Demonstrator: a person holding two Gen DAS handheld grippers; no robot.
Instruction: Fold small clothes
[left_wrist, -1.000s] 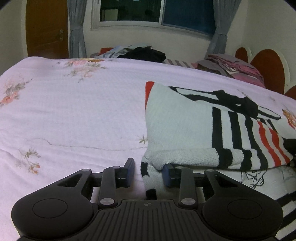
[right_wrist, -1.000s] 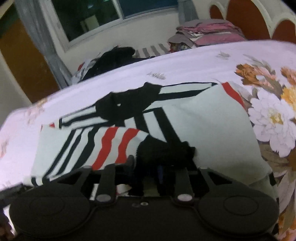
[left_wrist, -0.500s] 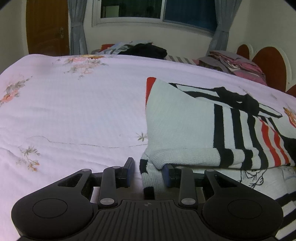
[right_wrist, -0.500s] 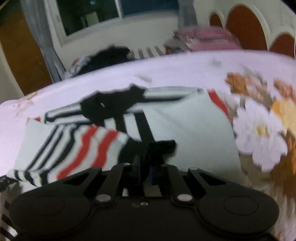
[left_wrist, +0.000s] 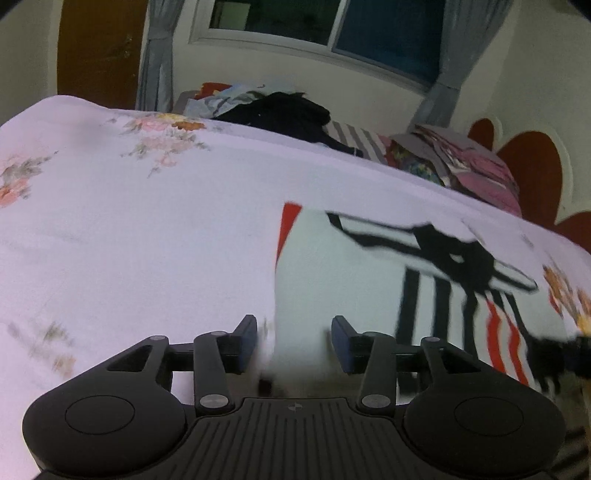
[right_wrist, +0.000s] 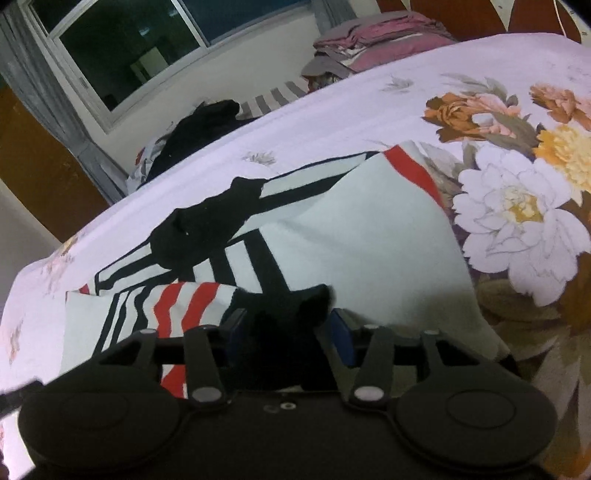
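A small white knit sweater (left_wrist: 343, 266) with black and red stripes lies folded on the pink floral bedsheet (left_wrist: 147, 240); it also shows in the right wrist view (right_wrist: 362, 243). My left gripper (left_wrist: 293, 339) is open, its blue pads either side of the sweater's near white edge. My right gripper (right_wrist: 288, 332) is open too, with the sweater's black cuff (right_wrist: 291, 310) lying loose between its pads. The sweater's black collar (right_wrist: 207, 225) lies across the middle.
A pile of dark clothes (left_wrist: 284, 114) and a stack of pink folded bedding (left_wrist: 469, 162) sit at the far edge of the bed. A red headboard (left_wrist: 532, 173) stands at the right. A window and grey curtains are behind.
Both grippers have opened and let go of the sweater: the left off the white folded edge, the right off the black cuff. The left camera has tilted up and blurred.
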